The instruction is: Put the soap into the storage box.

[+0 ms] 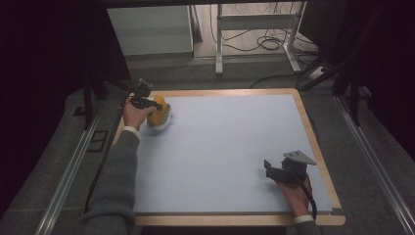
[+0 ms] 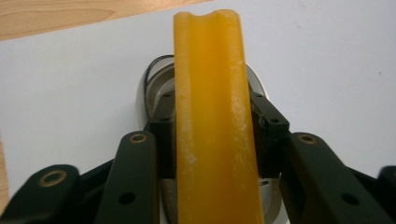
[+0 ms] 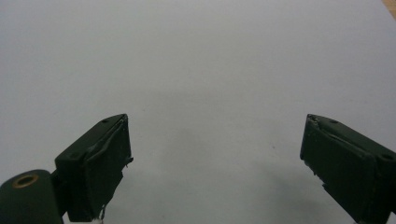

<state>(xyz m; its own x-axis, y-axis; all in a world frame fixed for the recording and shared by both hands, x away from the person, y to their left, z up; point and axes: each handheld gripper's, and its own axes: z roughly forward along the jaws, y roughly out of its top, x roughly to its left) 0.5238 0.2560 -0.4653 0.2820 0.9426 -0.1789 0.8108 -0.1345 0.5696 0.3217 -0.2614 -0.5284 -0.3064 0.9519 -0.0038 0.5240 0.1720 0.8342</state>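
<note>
Two tongs are at work on our table (image 1: 225, 147), and they are well apart: the left tongs (image 1: 155, 106) sit far off at about ten o'clock, near the back left corner, while the right tongs (image 1: 267, 169) rest at about four o'clock, near the right edge. Our left tongs (image 2: 214, 123) are clamped on an orange wedge (image 2: 214, 126), a smooth, waxy-looking piece held on edge, with a black pad pressed against each flat side. From above, the orange wedge (image 1: 159, 111) is right over a small white dish (image 1: 164, 122); in the left gripper view the white dish (image 2: 142, 93) shows just behind and below it. We cannot tell whether the wedge already touches the dish or hangs a little above it. Our right tongs (image 3: 215, 163) stand wide open with nothing between them, over bare grey table. As we judge it, the step in hand is handling the wedge at the dish, setting it in or lifting it out. To do that well, we should keep the grip square on the flat sides, since the surface looks slippery, move straight up or down so the dish is not dragged, and keep the wedge centred over the bowl rather than its rim. If the dish shifts, the idle right tongs could steady it.
</note>
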